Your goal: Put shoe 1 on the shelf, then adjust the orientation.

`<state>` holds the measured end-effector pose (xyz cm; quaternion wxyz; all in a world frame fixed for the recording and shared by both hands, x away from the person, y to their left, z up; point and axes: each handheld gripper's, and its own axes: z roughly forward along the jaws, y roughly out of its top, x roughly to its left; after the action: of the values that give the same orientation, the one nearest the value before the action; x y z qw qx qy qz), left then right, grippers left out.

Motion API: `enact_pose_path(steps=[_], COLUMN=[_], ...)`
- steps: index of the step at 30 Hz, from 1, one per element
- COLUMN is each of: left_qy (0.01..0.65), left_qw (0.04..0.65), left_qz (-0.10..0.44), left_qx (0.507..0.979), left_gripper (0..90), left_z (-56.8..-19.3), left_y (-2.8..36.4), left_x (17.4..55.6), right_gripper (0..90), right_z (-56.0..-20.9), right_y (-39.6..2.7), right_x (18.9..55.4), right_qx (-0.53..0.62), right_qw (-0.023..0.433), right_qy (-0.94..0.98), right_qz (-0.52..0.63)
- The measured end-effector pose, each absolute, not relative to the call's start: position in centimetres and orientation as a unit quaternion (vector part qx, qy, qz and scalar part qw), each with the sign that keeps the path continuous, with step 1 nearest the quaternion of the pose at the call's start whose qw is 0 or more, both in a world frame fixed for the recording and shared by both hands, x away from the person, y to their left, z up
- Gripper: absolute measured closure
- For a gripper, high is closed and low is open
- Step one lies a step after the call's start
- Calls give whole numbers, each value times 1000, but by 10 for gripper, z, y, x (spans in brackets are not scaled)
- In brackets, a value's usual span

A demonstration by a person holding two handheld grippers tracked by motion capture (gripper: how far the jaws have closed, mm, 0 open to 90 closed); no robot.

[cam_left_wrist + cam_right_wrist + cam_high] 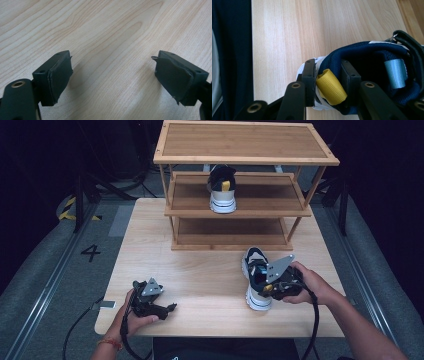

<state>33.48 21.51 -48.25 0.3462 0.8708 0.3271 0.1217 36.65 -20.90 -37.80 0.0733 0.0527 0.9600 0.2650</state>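
Gripping the shoe's (256, 279) heel, right tool (328, 83) (jaws clamped) lies level.

The left gripper (112, 75) rises from the bottom of the frame with its two black jaws standing wide apart, one at the lower left, the other at the lower right. Nothing lies between them. Their dark pads (60, 80) look worn, with frayed edges. Behind them, pale wood-grain table (105, 30) spreads across the whole frame, with faint shadows beside each jaw.
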Motion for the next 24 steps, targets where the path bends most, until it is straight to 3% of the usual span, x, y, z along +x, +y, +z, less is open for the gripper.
enact_pose_path(steps=[9,24], left_qy=[327,325], left_qw=[347,346], left_qz=[121,122], left_qx=[871,872], left_gripper=[147,146], left_z=[-483,-482], left_y=[215,215], left_x=[335,335], right_gripper=[698,697], right_z=[-352,-277], right_y=[-217,-215], right_x=[353,344], right_qx=[42,5], right_qw=[89,144], right_qy=[960,958], right_qz=[261,246])
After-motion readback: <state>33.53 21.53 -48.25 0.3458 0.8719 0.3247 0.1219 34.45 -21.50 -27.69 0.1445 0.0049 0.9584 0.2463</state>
